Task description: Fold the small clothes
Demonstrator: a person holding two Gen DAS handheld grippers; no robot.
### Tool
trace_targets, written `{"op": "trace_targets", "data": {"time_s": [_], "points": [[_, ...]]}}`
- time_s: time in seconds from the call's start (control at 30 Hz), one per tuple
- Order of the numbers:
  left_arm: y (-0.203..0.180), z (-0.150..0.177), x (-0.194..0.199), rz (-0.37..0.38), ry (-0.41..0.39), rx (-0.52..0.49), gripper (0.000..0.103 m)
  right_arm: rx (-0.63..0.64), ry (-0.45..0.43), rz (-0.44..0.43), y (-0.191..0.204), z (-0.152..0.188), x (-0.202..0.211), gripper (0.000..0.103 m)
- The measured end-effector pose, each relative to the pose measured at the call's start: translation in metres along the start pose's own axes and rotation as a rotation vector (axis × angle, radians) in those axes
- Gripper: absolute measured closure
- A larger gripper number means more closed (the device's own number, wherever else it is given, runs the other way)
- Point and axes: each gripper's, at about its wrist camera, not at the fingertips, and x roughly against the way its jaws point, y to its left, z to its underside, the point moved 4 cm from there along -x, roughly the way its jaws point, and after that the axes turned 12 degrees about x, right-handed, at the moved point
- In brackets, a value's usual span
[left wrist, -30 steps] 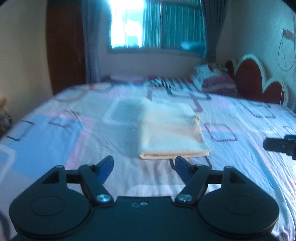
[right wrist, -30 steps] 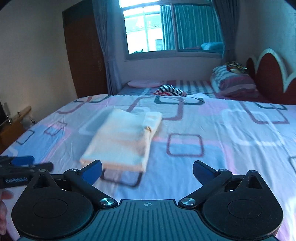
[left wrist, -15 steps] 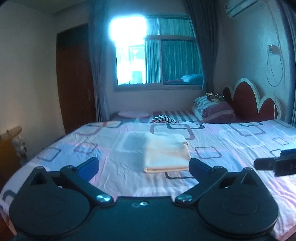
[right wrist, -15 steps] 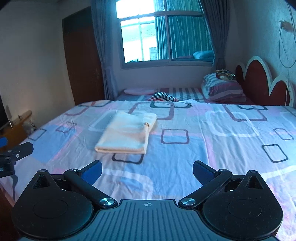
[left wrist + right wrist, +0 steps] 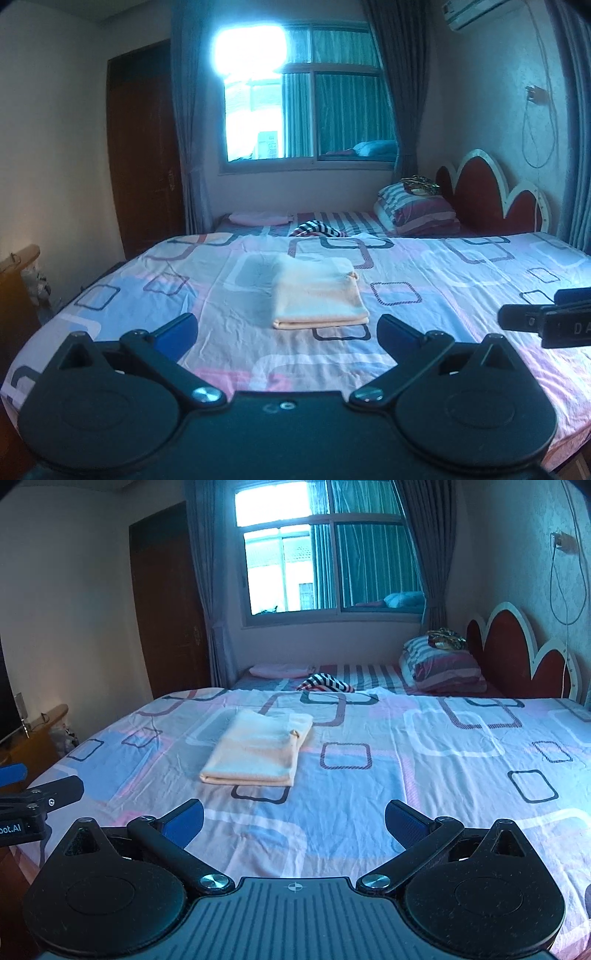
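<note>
A cream folded cloth (image 5: 318,293) lies flat on the patterned bed sheet (image 5: 443,280), in a neat rectangle. It also shows in the right wrist view (image 5: 258,747), left of centre. My left gripper (image 5: 287,332) is open and empty, held back from the cloth near the bed's front edge. My right gripper (image 5: 294,819) is open and empty, also well short of the cloth. The right gripper shows at the right edge of the left wrist view (image 5: 546,321). The left gripper shows at the left edge of the right wrist view (image 5: 33,801).
A striped garment (image 5: 327,683) and a pink pillow (image 5: 280,670) lie at the far end of the bed. Striped pillows (image 5: 443,662) rest against the red headboard (image 5: 517,653). A wooden door (image 5: 170,605) and window (image 5: 332,550) are behind. A wooden piece of furniture (image 5: 33,738) stands at left.
Both grippers have pulled back and up from the cloth, so it looks smaller and farther. The left gripper's jaws have opened wider. The cloth has not moved.
</note>
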Motion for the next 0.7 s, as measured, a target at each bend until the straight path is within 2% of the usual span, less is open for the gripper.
{"op": "trace_targets", "data": {"time_s": [0.7], "points": [[-0.002,-0.002,0.004,0.021,-0.003,0.000,0.000,0.027,-0.019,0.008,0.000,-0.006,0.015,0.000]]}}
